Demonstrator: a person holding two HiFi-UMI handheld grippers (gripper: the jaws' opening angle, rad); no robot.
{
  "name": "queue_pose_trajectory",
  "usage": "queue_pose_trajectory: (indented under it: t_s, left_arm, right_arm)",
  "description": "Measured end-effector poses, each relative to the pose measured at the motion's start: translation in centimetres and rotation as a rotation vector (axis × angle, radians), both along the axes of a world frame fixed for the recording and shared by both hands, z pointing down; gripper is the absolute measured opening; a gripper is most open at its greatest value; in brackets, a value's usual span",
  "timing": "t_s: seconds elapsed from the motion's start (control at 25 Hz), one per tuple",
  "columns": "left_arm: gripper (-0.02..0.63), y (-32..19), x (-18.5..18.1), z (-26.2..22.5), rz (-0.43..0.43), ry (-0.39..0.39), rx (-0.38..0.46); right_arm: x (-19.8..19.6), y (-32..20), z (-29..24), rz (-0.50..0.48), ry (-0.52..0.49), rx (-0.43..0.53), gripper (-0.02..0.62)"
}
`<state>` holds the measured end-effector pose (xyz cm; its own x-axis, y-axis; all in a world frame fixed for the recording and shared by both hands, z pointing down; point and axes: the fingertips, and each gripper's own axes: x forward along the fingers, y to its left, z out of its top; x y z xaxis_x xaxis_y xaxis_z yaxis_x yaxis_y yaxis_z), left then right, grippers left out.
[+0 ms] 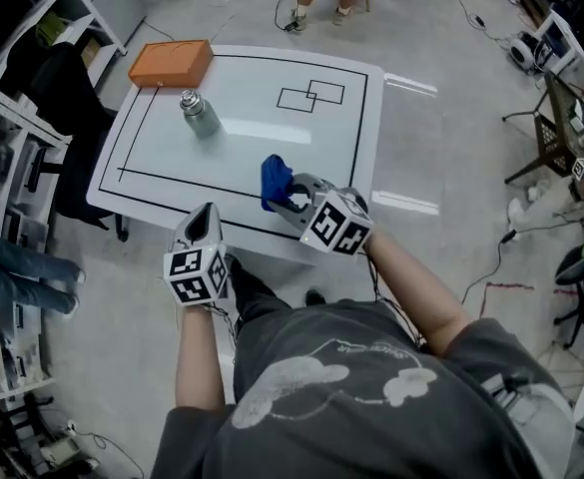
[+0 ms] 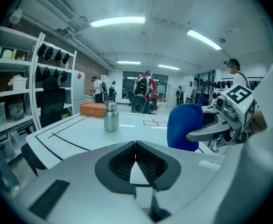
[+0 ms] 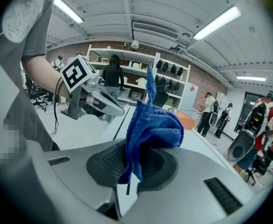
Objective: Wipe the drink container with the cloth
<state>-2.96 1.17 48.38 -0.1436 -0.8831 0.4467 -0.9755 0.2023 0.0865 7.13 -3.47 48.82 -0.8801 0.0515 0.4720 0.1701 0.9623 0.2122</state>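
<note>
The drink bottle [image 1: 199, 114] stands alone far up the white table [image 1: 272, 138], well apart from both claws. Nothing holds it, so I think a hard rub could tip it over. The left claw [image 1: 207, 218] is squeezed shut on nothing. The right claw [image 1: 286, 198] is pinched tight on the blue cloth [image 1: 275, 181], near the table's front edge.

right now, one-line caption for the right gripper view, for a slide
Right gripper clamps the blue cloth; the left gripper hangs alongside.
</note>
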Motion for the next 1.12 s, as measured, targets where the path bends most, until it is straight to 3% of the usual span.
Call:
queue_pose_trajectory:
  t_s: [0.16, 0.76, 1.12]
  left_arm:
    - [0.002, 1.9, 1.9, -0.7, -0.029, 0.011, 0.01]
    - [0.002, 7.2, 3.0, 0.7, -0.098, 0.055, 0.025]
    - [0.002, 13.1, 3.9, 1.4, -0.135, 0.129, 0.074]
  right_arm:
    - [0.9, 1.1, -0.9, -0.018, -0.029, 0.046, 0.043]
    - [0.6, 3.5, 0.8, 0.035, -0.01, -0.1, 0.043]
    - [0.3, 7.8, 0.6, 0.047, 0.001, -0.108, 0.043]
